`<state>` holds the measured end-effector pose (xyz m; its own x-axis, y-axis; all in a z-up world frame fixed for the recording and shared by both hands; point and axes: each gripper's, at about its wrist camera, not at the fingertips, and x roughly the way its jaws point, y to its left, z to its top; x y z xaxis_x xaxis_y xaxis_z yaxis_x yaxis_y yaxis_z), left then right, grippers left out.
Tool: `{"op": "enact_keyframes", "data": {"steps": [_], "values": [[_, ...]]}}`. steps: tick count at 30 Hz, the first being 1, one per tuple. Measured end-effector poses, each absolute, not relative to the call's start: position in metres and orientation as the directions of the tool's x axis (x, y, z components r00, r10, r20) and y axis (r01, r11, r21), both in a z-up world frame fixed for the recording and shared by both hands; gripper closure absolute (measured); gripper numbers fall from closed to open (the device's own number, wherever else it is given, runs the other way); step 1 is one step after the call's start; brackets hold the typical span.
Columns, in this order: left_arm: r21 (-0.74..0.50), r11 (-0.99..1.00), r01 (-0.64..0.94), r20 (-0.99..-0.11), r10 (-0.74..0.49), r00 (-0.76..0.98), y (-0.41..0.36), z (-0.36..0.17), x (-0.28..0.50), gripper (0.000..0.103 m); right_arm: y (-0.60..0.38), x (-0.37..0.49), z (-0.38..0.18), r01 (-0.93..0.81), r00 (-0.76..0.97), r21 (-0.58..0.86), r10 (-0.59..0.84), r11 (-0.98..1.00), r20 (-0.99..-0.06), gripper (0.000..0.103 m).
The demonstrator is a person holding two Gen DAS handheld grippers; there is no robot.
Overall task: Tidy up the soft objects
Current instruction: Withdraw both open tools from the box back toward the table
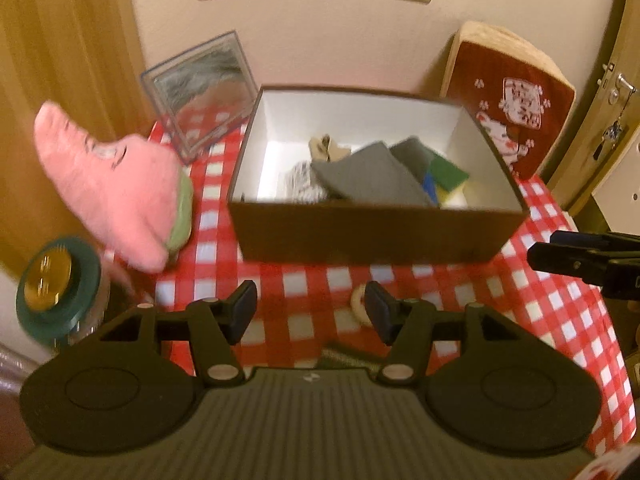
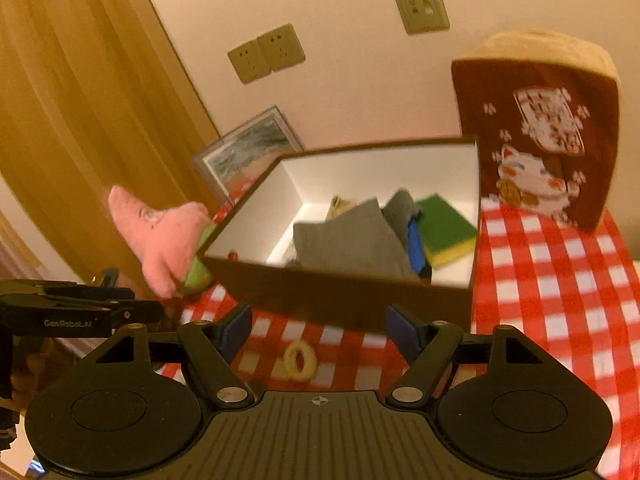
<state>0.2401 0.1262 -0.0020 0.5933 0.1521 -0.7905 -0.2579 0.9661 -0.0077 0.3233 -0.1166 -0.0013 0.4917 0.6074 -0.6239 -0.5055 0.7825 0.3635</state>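
Hovering above the near edge of the table, the left gripper has its jaws standing wide with nothing between them; through the gap only the red-checked tablecloth shows. The right gripper hangs beside it, also spread wide and empty, its black fingers entering the left wrist view from the right.

Just ahead of both, on the cloth near the table's front edge, lies a small cream ring, apparently a soft hair tie. It lies flat, just beyond the right gripper's pads and roughly centred between them; from the left gripper it sits ahead, close to the right-hand pad. The right hand therefore looks better lined up for it, by my reading.

Beyond the ring stands the brown box, open-topped, taking up the middle of the table and already holding grey cloths, a green-and-yellow sponge and other soft pieces. At the table's left edge a pink plush toy leans beside the box, its long axis slanting from the far left down toward the near side; the left hand is the nearer one to it. A red cat-print cushion stands upright at the far right corner, against the wall.
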Motion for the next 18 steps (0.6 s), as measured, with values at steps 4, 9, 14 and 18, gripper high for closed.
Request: {"op": "enact_keyframes", "data": {"steps": [4,9,14,18], "values": [[-0.022,0.961,-0.275,-0.809,0.144,0.57,0.125,-0.014,0.222,0.046,-0.121,0.306,-0.014,-0.495,0.464,0.375,0.603,0.784,-0.649,0.028],[-0.031,0.958,-0.286,-0.825,0.138,0.549,0.122,-0.026,0.206,0.046,-0.125,0.29,-0.028,-0.483,0.432,0.379,0.591,0.79,-0.681,0.028],[-0.044,0.959,-0.28,-0.836,0.118,0.536,0.115,-0.036,0.195,0.046,-0.125,0.279,-0.036,-0.481,0.417,0.374,0.582,0.793,-0.698,0.028],[-0.045,0.963,-0.267,-0.846,0.105,0.522,0.107,-0.048,0.187,0.046,-0.124,0.273,-0.045,-0.474,0.401,0.371,0.571,0.799,-0.716,0.028]]}}
